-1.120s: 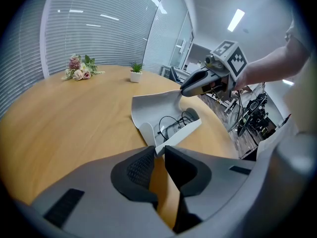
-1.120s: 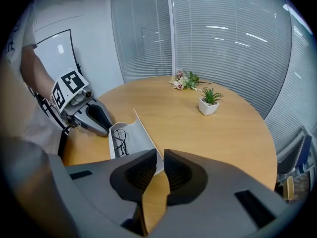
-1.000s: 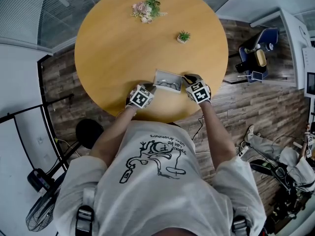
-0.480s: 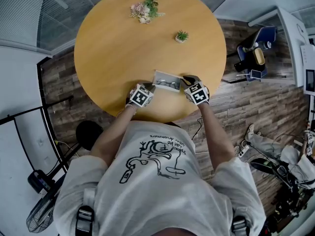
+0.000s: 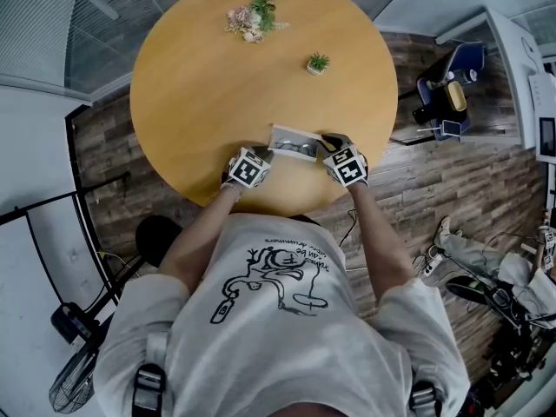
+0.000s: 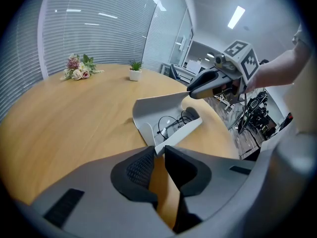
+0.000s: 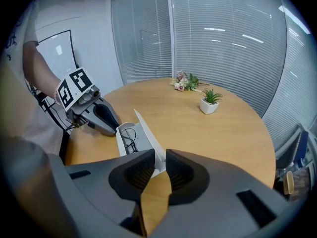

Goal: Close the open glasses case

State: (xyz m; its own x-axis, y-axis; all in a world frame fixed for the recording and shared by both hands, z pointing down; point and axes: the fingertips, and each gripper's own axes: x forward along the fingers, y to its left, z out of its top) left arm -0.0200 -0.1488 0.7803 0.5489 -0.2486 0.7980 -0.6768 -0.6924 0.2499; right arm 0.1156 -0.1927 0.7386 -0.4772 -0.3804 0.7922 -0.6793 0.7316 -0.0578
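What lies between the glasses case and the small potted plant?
Only bare tabletop separates the glasses case from the potted plant, seen in the head view.

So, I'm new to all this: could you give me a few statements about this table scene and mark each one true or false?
1. The glasses case is open, with glasses inside. True.
2. The potted plant stands inside the case. False: it stands on the table, well apart from the case.
3. A bunch of flowers lies on the table. True.
4. The table is square. False: it is round.
5. The left gripper hovers over the flowers. False: its jaws are closed on a corner of the case.
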